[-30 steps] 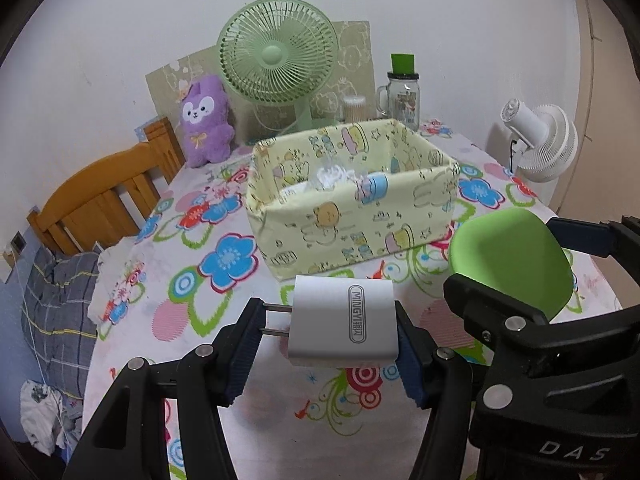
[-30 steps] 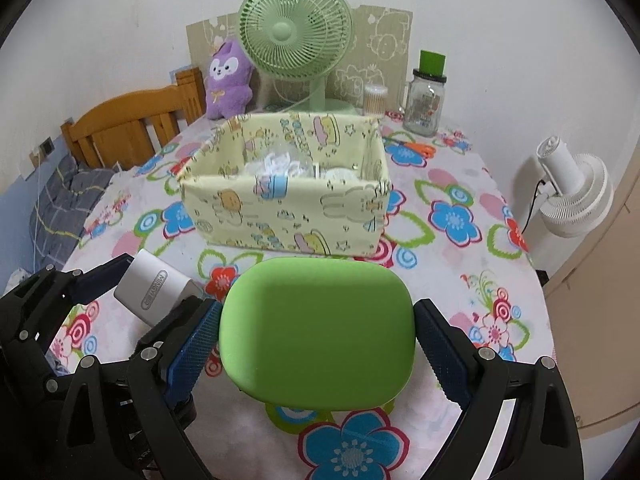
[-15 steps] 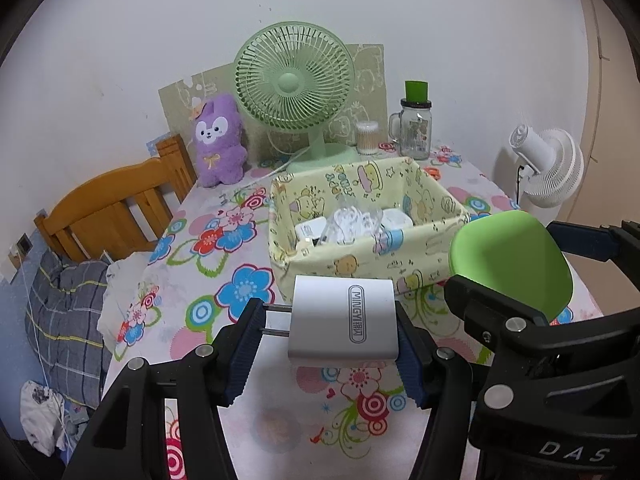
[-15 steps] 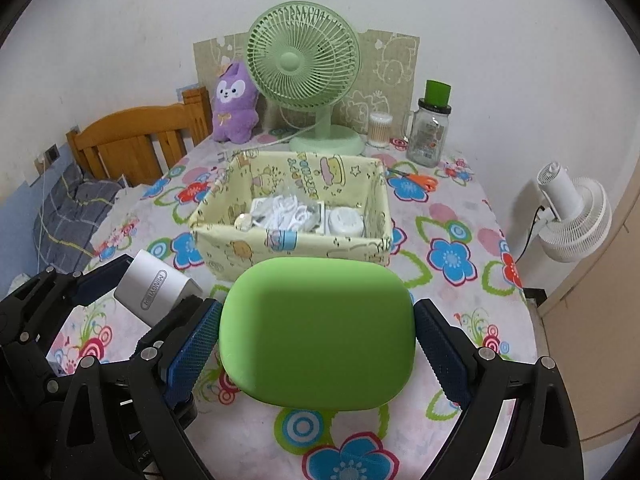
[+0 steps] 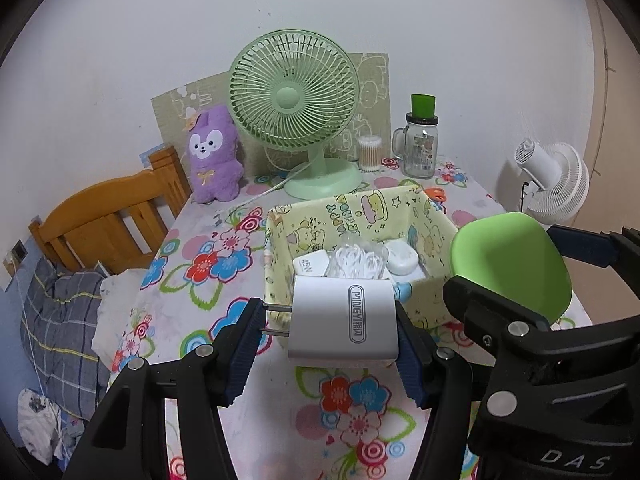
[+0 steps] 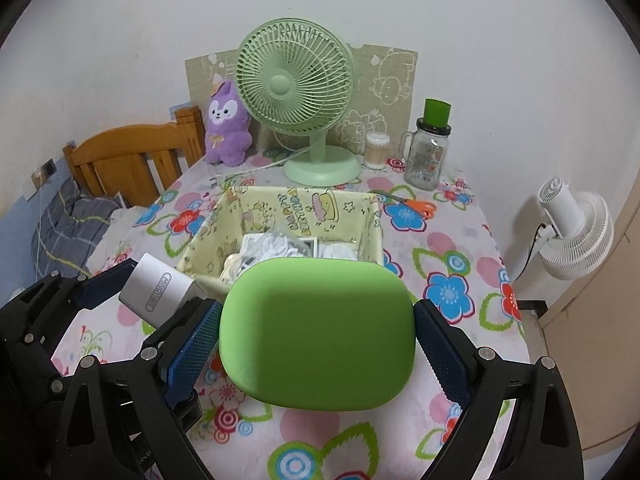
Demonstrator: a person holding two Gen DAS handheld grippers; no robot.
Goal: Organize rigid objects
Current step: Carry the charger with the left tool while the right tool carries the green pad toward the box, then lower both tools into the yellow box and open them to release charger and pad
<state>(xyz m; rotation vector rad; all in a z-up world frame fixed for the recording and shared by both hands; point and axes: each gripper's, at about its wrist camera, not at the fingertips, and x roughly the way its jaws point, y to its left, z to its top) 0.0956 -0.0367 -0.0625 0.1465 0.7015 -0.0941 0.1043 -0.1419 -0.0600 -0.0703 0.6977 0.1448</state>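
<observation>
Flower-patterned cloth-covered surface beneath everything; on it a pale yellow cartoon-print fabric box holding small white items. Above the near side of that box, right claw clamped on a rounded bright green case — left claw gripping a white rectangular plug charger, prongs against one pad.

Each tool was a black frame of angular linked arms joined by round silver screws. The left tool carried dark blue ribbed pads on its fingers. The right tool had blue dotted pads; white letters "DAS" marked its black housing in the left wrist view.
</observation>
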